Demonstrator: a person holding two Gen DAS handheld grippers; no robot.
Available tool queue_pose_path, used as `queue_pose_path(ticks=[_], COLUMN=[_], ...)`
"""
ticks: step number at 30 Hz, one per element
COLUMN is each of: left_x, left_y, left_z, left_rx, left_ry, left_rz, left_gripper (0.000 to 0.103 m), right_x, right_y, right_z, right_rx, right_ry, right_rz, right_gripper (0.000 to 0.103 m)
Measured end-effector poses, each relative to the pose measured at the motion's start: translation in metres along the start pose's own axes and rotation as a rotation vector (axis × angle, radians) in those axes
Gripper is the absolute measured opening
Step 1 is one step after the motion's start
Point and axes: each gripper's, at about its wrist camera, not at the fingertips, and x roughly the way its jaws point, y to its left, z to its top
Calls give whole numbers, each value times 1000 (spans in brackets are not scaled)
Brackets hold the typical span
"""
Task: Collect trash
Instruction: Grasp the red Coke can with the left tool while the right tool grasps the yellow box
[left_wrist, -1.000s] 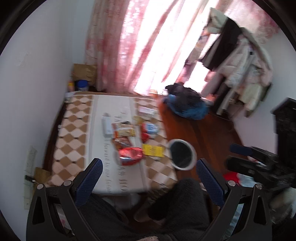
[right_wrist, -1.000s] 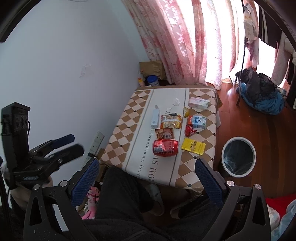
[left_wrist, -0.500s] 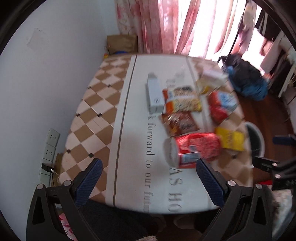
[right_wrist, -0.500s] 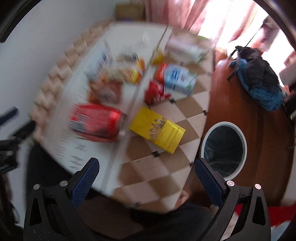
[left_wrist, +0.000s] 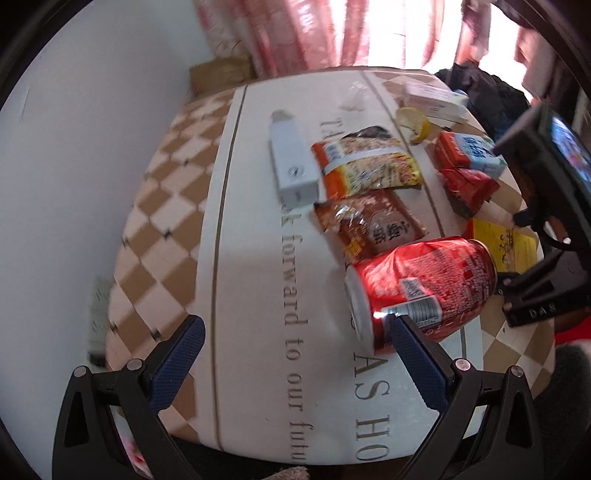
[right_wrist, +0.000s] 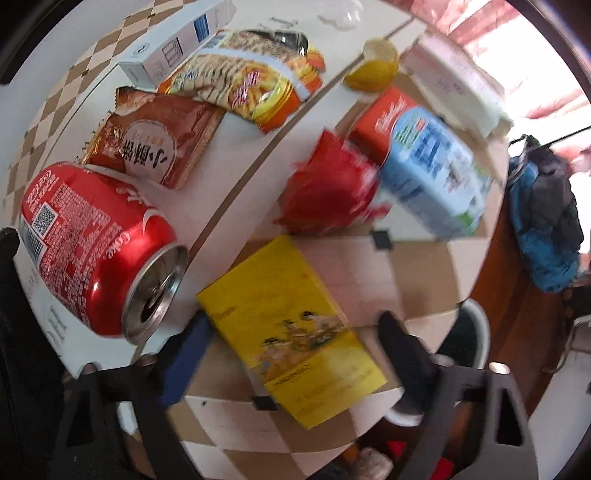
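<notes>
Red can (left_wrist: 421, 291) is seen lying on its side on the tablecloth (left_wrist: 251, 295). Left gripper (left_wrist: 295, 336) is spread beside it; right gripper (right_wrist: 291, 332) is spread astride the yellow packet (right_wrist: 288, 328) (blurred, contact uncertain).

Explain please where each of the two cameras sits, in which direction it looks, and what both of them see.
Left wrist: sits on the left claw, looking forward and down over the table; both blue-padded fingers show, open, and the other claw's body at right.
Right wrist: sits on the right claw, looking steeply down at the table's near edge; its open fingers flank the yellow box.
Shared: the red can, brown snack bag, yellow box.
</notes>
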Motion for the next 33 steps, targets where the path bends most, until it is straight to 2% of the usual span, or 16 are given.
queue_pose_path(ticks=[3, 5, 8, 10, 11, 15, 19, 21, 23, 27, 30, 33], left_x=[-15, -24, -26, -20, -15, 7, 35, 43, 47, 43, 34, 33], left_y=[-10, -21, -41, -56, -64, -91, -103, -105, -103, -89, -64, -33], left_z=[6, 11, 20, 27, 29, 34, 31, 28, 26, 22, 18, 6], left_rx=[105, 212, 402, 514, 578, 743, 811, 812, 794, 700, 513, 288], left_ry=[-51, -76, -79, -54, -32, 63, 176, 188, 185, 161, 168, 244], left_rz=[5, -11, -70, -134, -162, -179, -227, -236, -243, -238, -228, -195], left_gripper=[103, 103, 103, 103, 103, 103, 103, 101, 88, 87, 87, 87], right_x=[3, 7, 6, 6, 7, 11, 10, 2, -4, -9, -16, -15], right_y=[-11, -28, -44, -50, -55, -62, -64, -65, -61, -53, -47, -30], right_z=[-13, -34, -67, -85, -98, -128, -148, -152, -147, -134, -130, -118], right_rx=[92, 255, 468, 564, 636, 762, 755, 737, 712, 686, 648, 584], right_ry=[13, 54, 54, 33, 13, -12, -24, -27, -25, -62, -105, -95], right_rz=[12, 33, 129, 187, 244, 398, 372, 359, 331, 277, 213, 151], right_gripper=[77, 76, 75, 75, 75, 81, 81, 81, 81, 81, 81, 81])
